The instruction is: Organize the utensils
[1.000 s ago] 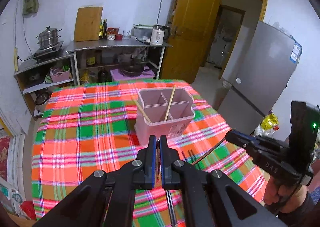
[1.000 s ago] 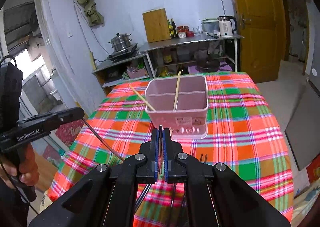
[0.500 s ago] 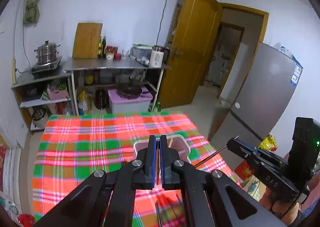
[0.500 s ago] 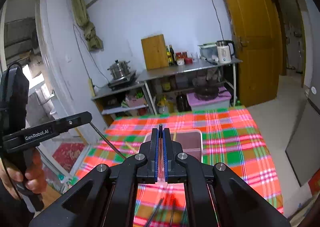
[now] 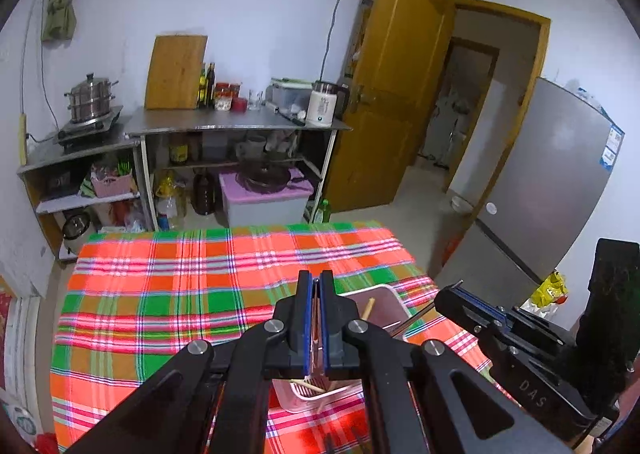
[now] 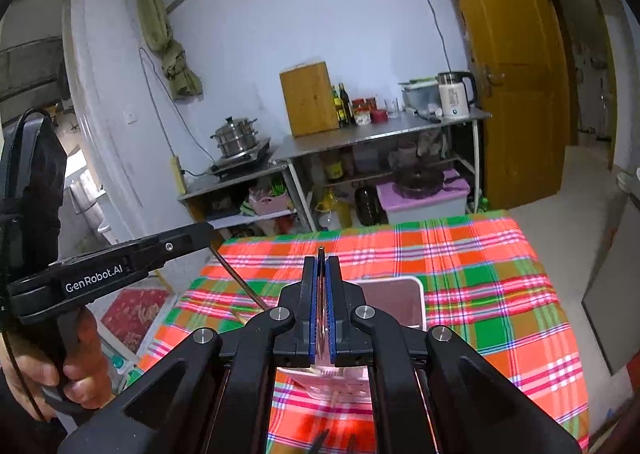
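Your pink divided holder [image 5: 384, 296] sits low centre on the plaid cloth, wooden chopsticks [image 5: 367, 308] leaning inside it.

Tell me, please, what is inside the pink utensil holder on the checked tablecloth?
In the pink utensil holder, light wooden chopsticks lean inside. The left gripper covers much of the interior, so anything else in there cannot be seen.
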The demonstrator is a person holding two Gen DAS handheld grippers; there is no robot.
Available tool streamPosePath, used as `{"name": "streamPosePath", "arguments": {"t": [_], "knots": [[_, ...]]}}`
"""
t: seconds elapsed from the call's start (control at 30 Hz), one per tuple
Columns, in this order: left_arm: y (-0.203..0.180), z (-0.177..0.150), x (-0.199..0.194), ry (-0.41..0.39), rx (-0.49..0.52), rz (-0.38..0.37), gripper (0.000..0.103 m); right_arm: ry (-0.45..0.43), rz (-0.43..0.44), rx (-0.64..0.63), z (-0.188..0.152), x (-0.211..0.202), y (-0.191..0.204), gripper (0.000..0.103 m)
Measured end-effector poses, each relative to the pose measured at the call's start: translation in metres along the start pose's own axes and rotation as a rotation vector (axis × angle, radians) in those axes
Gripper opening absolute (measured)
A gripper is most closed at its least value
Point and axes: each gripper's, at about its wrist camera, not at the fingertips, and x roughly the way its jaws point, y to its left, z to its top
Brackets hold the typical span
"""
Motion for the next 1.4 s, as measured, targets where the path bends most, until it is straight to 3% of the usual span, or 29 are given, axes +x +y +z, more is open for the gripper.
{"name": "streamPosePath", "arguments": {"t": [0.33, 0.57, 0.67, 0.97, 1.13, 1.4], "knots": [[0.02, -0.028, 0.038, 0.086, -0.029, -0.003, 0.003, 0.091, -0.001, 0.028, -0.027, 0.032, -0.018, 0.004], [0.02, -0.03, 0.025, 0.055, -0.028, 0.005, 0.006, 0.094, -0.014, 0.01, -0.027, 0.029, -0.014, 0.006], [0.017, -0.026, 0.013, 0.031, -0.016, 0.011, 0.013, 0.068, -0.006, 0.009, -0.021, 0.016, -0.012, 0.013], [0.009, -0.039, -0.049, -0.067, 0.007, 0.009, 0.013, 0.006, 0.0, -0.01, -0.024, -0.037, -0.005, 0.013], [0.004, -0.073, -0.077, -0.089, -0.003, 0.004, 0.013, -0.014, -0.01, 0.002, -0.044, -0.071, -0.005, 0.013], [-0.008, -0.135, -0.098, -0.061, -0.007, 0.001, 0.013, -0.012, -0.023, 0.013, -0.086, -0.113, -0.008, 0.013]]}}
